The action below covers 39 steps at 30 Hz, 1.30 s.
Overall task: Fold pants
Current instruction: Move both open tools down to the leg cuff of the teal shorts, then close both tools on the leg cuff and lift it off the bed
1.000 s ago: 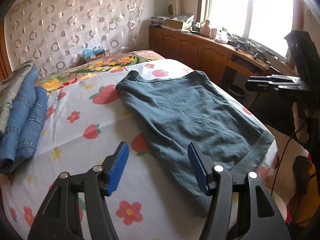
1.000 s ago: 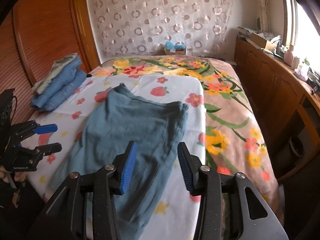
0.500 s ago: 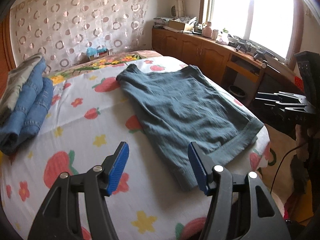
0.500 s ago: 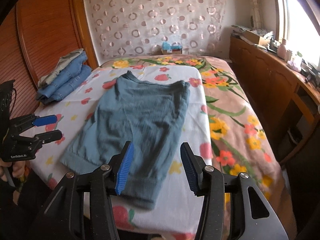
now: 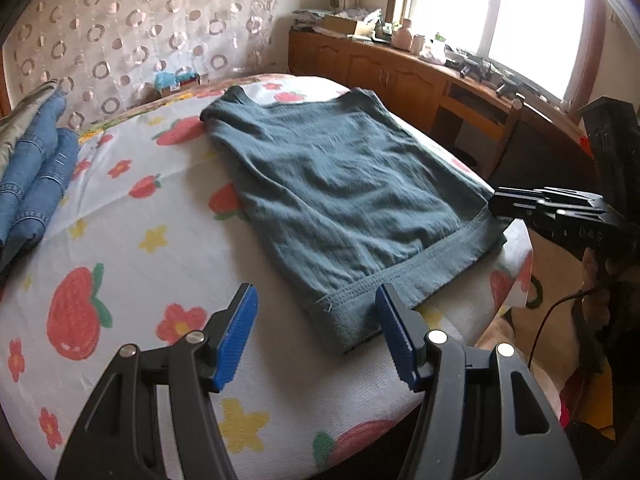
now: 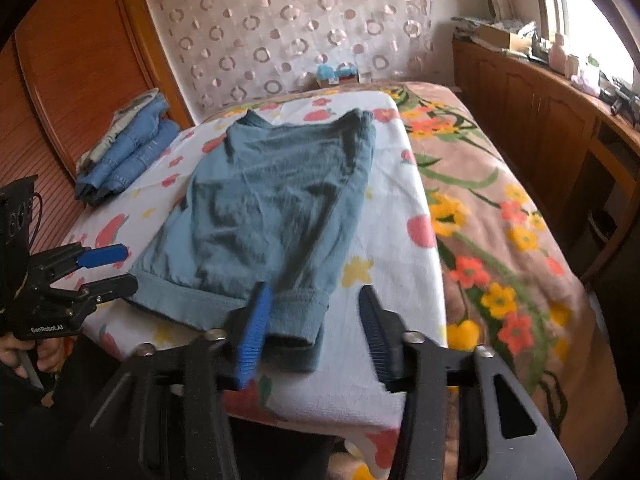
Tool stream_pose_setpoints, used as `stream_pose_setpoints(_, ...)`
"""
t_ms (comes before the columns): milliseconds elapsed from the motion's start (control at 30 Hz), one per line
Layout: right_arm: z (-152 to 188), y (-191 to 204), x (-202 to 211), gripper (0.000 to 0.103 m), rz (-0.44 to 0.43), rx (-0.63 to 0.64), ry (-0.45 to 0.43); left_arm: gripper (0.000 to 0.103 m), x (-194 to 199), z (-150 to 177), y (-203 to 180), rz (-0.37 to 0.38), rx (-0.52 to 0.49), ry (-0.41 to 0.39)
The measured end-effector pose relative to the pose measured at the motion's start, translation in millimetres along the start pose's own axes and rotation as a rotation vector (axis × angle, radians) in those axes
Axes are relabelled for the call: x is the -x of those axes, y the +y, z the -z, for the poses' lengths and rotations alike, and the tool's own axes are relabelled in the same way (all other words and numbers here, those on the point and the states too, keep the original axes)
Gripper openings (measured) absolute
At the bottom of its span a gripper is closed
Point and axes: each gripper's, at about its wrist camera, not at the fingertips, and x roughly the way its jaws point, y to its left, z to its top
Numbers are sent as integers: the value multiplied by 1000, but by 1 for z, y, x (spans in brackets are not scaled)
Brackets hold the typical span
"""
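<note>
Left gripper (image 5: 314,330) sits low at the near edge of the bed (image 5: 120,240), jaws spread, nothing pinched; the near-left corner of the teal pants (image 5: 340,184) hem lies just ahead, between the blue pads (image 5: 234,336) but apart from them. Right gripper (image 6: 310,326) hangs over the near-right hem corner, jaws closing, motion-blurred; hem fabric lies in the gap between its pads, left pad at the cloth, right pad still off it, no grip visible. In the left wrist view the right gripper's black fingertips reach the hem's right corner from the side; whether they touch it is unclear. In the right wrist view the left gripper shows at the left edge with a hand (image 6: 24,354) on its handle.

Pants lie flat on the white strawberry-and-flower sheet (image 6: 384,216), folded lengthwise, hem toward the cameras, waistband toward the far end, a few wrinkles. Sheet covers the left part of the bed; a brown floral blanket (image 6: 500,208) shows to its right.

Farther left, a stack of folded jeans (image 6: 132,148) with a grey-green garment on top sits near the wooden wall panel (image 6: 80,60). Beyond: circle-patterned curtain (image 6: 288,24), small blue box (image 6: 332,72) at the bed head. Right side has a wooden cabinet (image 6: 540,120) with clutter under a bright window (image 5: 532,20).
</note>
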Motion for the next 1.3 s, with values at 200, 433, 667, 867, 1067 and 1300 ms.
stream_pose_setpoints(200, -4, 6, 9, 9, -67, 1, -29, 61, -9, 2, 3, -8, -1, 39)
stream_pose_setpoints(433, -4, 17, 15, 9, -77, 25, -31, 61, -9, 1, 12, -2, 9, 42)
stream_pose_setpoints(667, 6, 8, 1, 33, 13, 7, 2, 61, -8, 1, 15, 1, 8, 39)
stream_pose_setpoints(867, 14, 9, -11, 41, 7, 7, 35, 61, -8, 1, 14, 9, 12, 38)
stream_pose_setpoints(1067, 16, 18, -13, 40, 39, 41, 19, 61, -8, 1, 13, 7, 10, 39)
stream_pose_setpoints(1300, 19, 15, -12, 35, 22, 40, 5, 44, -8, 0, 7, 55, -1, 27)
